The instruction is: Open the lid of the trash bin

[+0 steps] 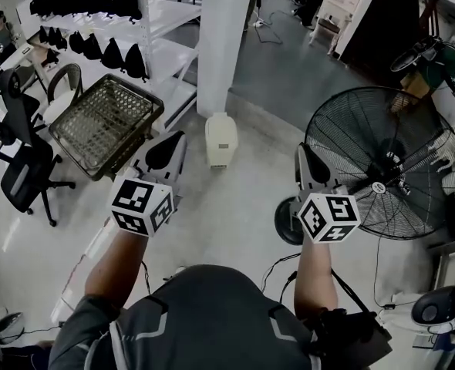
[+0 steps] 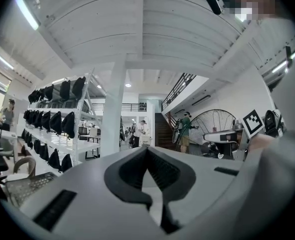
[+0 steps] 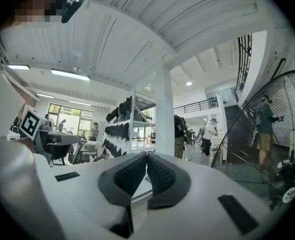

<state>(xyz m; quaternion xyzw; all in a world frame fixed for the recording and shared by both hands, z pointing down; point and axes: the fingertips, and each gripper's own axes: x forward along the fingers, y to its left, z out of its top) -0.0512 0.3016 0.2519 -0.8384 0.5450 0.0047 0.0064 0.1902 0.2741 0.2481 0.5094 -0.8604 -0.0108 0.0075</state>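
The left claw (image 1: 173,142) and right claw (image 1: 303,157) are held closed, empty — the trash bin (image 1: 220,146), lid (image 1: 221,123) down, is not yet reached.

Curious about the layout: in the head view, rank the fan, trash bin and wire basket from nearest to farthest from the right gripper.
1. Fan, just right of the right gripper.
2. Trash bin, to its left, by the pillar.
3. Wire basket, far left.
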